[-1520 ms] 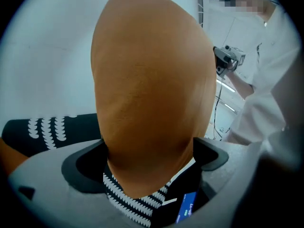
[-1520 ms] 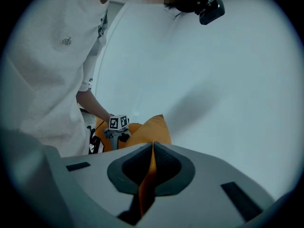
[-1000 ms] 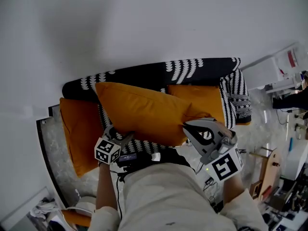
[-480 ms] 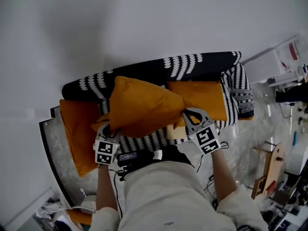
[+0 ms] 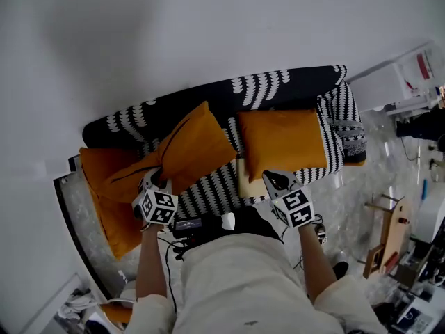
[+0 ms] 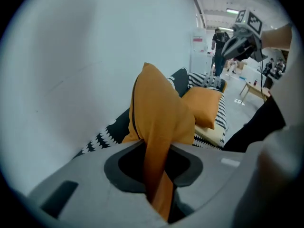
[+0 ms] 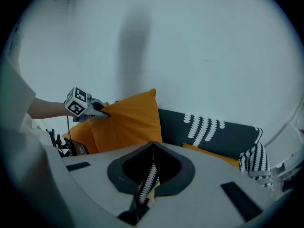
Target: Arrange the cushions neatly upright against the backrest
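Note:
A black sofa with white pattern, its backrest (image 5: 278, 92) against the wall, carries three orange cushions. The middle cushion (image 5: 195, 148) stands tilted on one corner, leaning toward the backrest. My left gripper (image 5: 156, 183) pinches its lower left corner, jaws closing on the fabric (image 6: 159, 175). The right cushion (image 5: 281, 141) leans upright against the backrest. The left cushion (image 5: 104, 200) slumps over the left armrest. My right gripper (image 5: 271, 179) hovers at the seat's front edge, shut (image 7: 149, 175), holding nothing; only seat cover shows past its jaws.
A striped throw (image 5: 344, 134) drapes the right armrest. White furniture (image 5: 396, 96) and a wooden stool (image 5: 389, 235) stand on the floor to the right. A small device (image 5: 188, 225) hangs at the person's waist.
The right gripper let go of the middle cushion's corner and drew back to the seat edge. The left gripper closed on the other corner and swung the cushion left, toward the backrest.

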`<action>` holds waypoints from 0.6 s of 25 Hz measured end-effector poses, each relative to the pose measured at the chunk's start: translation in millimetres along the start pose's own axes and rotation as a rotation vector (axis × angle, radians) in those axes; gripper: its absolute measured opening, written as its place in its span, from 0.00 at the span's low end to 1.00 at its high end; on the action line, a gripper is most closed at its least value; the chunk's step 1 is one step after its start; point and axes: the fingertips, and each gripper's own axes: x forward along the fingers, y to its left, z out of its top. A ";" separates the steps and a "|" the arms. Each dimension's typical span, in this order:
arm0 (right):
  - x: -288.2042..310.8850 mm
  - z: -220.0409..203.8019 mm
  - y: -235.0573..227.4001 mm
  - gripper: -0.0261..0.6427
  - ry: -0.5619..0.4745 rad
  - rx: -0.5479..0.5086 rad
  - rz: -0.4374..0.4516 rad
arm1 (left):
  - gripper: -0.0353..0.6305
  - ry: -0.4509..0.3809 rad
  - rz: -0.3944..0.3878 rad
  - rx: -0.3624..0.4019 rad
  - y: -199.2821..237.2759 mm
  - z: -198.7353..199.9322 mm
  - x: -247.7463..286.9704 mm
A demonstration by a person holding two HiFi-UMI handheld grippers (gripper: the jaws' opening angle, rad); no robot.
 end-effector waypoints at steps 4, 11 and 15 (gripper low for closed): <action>2.4 -21.1 8.1 0.06 0.040 0.091 0.006 | 0.19 0.025 -0.004 0.051 14.4 6.9 21.6; 3.0 -41.0 23.3 0.06 0.083 0.152 0.010 | 0.20 0.047 -0.044 0.174 17.3 27.1 66.0; -1.5 -51.2 14.0 0.06 0.101 0.187 -0.011 | 0.20 0.071 -0.066 0.257 16.6 39.0 90.4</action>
